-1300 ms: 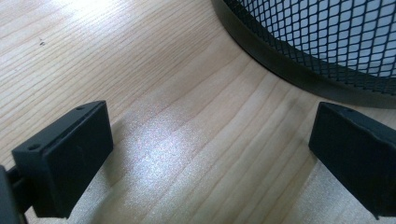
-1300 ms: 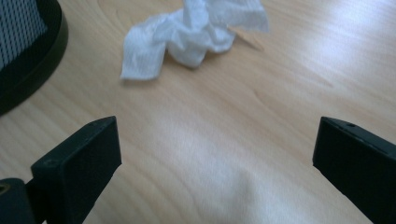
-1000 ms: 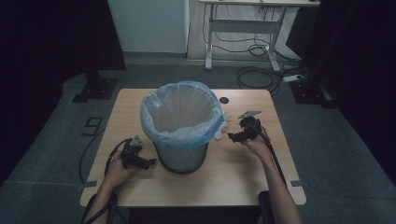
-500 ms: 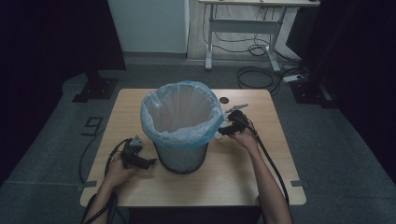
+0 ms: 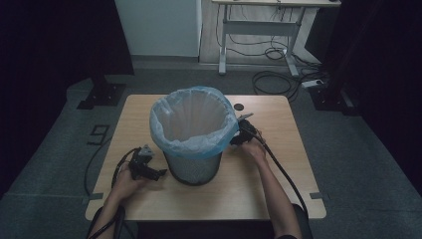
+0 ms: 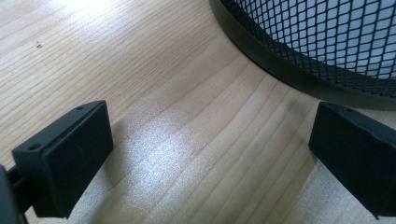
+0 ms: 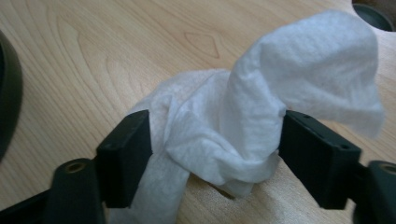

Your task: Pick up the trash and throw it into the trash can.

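High view: mesh bin (image 5: 193, 167) with a blue liner (image 5: 194, 124) folded over the rim, standing mid-worktop (image 5: 278, 189), likely central so either hand can reach it. Left gripper (image 5: 149, 172) low on the wood just beside the bin's base, probably parked there out of the way, or ready to steady the bin. Right gripper (image 5: 240, 135) up against the bin's far right side, close under the liner's edge, seemingly placed for a short lift over the rim. Small dark disc (image 5: 239, 106) behind the bin, apart from both. Left gripper view: jaws wide apart with nothing but bare wood between them, bin wall (image 6: 327, 42) curving past at upper right, near but not touched. Right gripper view: crumpled white tissue (image 7: 243, 126) lying on the worktop, bunched between the two jaws; both pads pressing its folds, so closing on it or already gripping it, one loose flap standing up above. Bin's dark edge (image 7: 8, 93) at far left, close by, which suits dropping the tissue in as the probable aim.
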The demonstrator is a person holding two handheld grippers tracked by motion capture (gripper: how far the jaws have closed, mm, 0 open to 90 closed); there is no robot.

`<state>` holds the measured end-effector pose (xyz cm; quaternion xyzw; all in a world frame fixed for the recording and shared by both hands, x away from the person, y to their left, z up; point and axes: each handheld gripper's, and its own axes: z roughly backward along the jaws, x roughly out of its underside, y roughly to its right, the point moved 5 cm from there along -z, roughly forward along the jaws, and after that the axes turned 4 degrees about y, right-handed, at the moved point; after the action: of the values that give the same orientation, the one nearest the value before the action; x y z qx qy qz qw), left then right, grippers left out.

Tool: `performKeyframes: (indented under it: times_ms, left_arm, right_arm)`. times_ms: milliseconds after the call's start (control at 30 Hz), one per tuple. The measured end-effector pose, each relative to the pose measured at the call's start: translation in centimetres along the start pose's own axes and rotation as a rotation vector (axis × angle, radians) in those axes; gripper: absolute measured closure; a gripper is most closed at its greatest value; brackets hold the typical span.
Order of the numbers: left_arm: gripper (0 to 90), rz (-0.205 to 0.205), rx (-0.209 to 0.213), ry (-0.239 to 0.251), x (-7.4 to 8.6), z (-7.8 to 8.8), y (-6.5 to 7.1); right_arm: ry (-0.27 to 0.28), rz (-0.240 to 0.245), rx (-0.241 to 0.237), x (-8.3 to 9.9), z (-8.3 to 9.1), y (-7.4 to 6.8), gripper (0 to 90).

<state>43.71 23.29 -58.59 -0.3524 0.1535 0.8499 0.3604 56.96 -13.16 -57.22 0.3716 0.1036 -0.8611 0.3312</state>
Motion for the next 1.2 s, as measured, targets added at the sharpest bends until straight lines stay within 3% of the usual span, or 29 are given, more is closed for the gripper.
performKeyframes:
  times_ms: [133, 233, 267, 400, 600, 900, 1200]
  left_arm:
    - [0.0, -0.001, 0.002, 0.0, 0.0, 0.0, 0.0]
    - [0.0, -0.001, 0.003, 0.0, 0.0, 0.0, 0.0]
    - [0.0, -0.002, 0.003, 0.0, 0.0, 0.0, 0.0]
    - [0.0, -0.002, 0.002, 0.0, 0.0, 0.0, 0.0]
    - [0.0, -0.002, 0.003, 0.0, 0.0, 0.0, 0.0]
    - [0.0, -0.001, 0.002, 0.0, 0.0, 0.0, 0.0]
    - [0.0, 0.0, 0.002, 0.001, -0.1, -0.1, 0.1]
  right_arm:
    - [-0.004, 0.006, -0.008, 0.2, -0.2, -0.1, 39.9]
    - [-0.001, -0.017, -0.017, 0.2, -0.1, 0.1, 52.7]
    - [-0.007, -0.036, -0.026, 0.2, 0.0, 0.2, 60.6]
    - [-0.016, -0.078, -0.036, 0.5, 0.3, 0.2, 70.0]
    - [-0.028, -0.066, -0.047, 0.6, 0.9, 0.2, 71.3]
    - [-0.031, -0.079, -0.098, 0.8, 3.6, 0.0, 71.1]
    - [-0.043, -0.056, -0.102, 0.1, 6.5, -0.3, 68.4]
